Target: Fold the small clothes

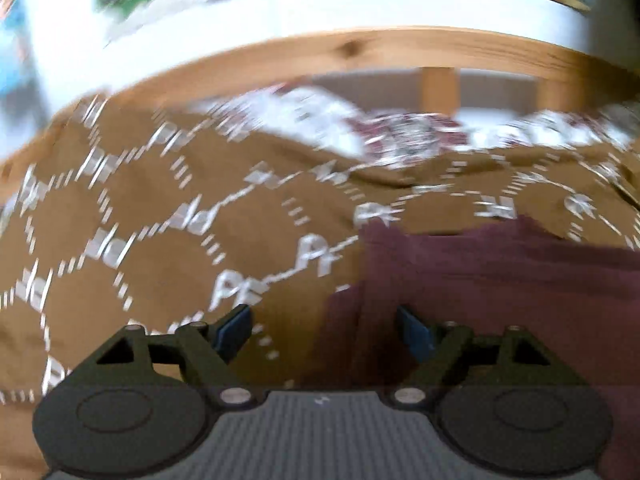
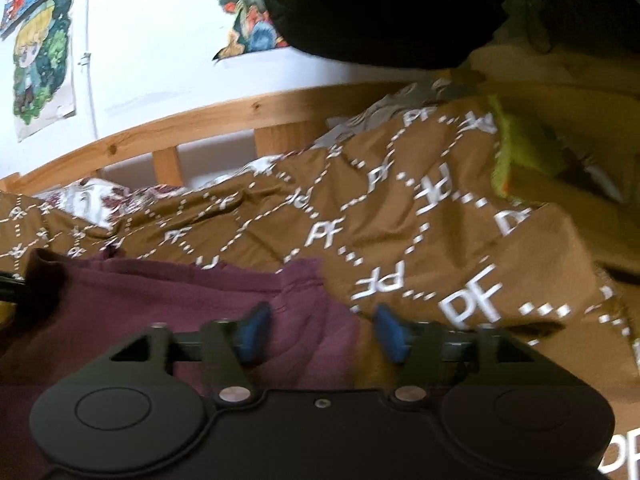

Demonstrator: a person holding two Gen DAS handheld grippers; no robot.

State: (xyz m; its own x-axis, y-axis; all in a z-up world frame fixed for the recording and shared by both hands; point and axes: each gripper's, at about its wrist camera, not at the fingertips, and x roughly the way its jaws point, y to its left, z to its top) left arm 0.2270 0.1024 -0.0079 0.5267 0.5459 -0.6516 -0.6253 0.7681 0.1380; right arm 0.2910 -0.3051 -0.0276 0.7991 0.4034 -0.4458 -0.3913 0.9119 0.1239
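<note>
A small maroon garment (image 1: 500, 280) lies flat on a brown bedspread (image 1: 152, 240) printed with white "PF" letters. My left gripper (image 1: 324, 332) hovers over the garment's left edge, jaws open, nothing between the blue pads (image 1: 234, 330). In the right wrist view the same maroon garment (image 2: 172, 304) spreads to the left. There my right gripper (image 2: 320, 330) stands open over the garment's right edge, with cloth under the gap but not pinched by the blue pads (image 2: 254, 334).
A wooden bed rail (image 1: 360, 52) runs behind the bedspread against a white wall with colourful posters (image 2: 40, 68). A white and red patterned cloth (image 1: 360, 128) lies by the rail. A dark bulky mass (image 2: 380, 8) and a yellow-green cloth (image 2: 516, 152) sit at right.
</note>
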